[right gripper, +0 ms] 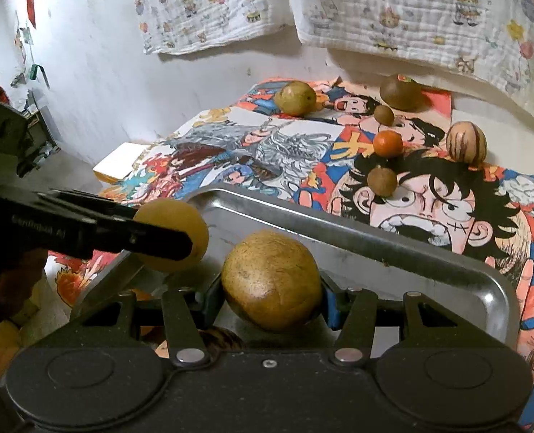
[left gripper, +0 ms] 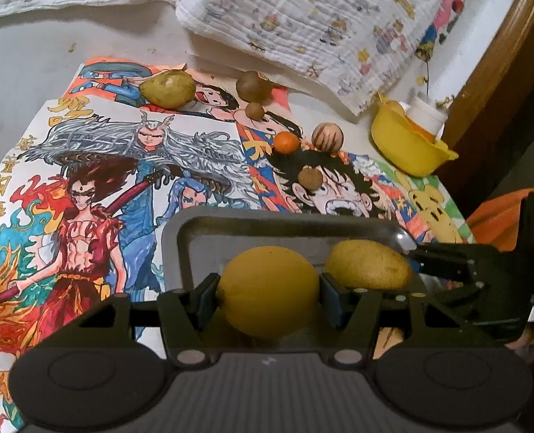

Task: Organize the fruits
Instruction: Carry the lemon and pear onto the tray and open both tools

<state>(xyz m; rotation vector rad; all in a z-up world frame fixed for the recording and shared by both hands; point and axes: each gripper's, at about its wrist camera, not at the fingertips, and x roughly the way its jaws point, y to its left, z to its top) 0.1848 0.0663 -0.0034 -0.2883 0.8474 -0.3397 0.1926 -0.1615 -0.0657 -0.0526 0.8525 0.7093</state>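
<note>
L gripper (left gripper: 268,294) is clamped on a yellow lemon (left gripper: 268,290), both blue pads pressing its sides, holding it over the near part of the metal tray (left gripper: 180,238). R gripper (right gripper: 272,297) is clenched on a duller, brown-speckled lemon (right gripper: 271,279), also over the tray; in the left wrist view that fruit sits just right of the yellow one, w/ the R gripper's fingers coming in from the right edge. Can't tell if either fruit touches the tray floor.

Tray lies on the desk (left gripper: 25,68), partly over bright cartoon drawings (left gripper: 97,166).

Loose fruit beyond the tray, on the drawings:
- small brown round fruit (left gripper: 310,179), nearest the tray's far rim
- small orange (left gripper: 286,142), w/ a striped pale fruit (left gripper: 327,138) just beside it on the right
- tiny brown ball (left gripper: 254,111), touching or nearly touching a bigger brown fruit (left gripper: 253,86) behind it
- yellow-green pear-like fruit (left gripper: 167,88), far left, well apart from the rest

Yellow bowl (left gripper: 397,137) sits at the desk's right edge, w/ a white container in it. Printed white cloth (left gripper: 303,18) hangs at the back.
</note>
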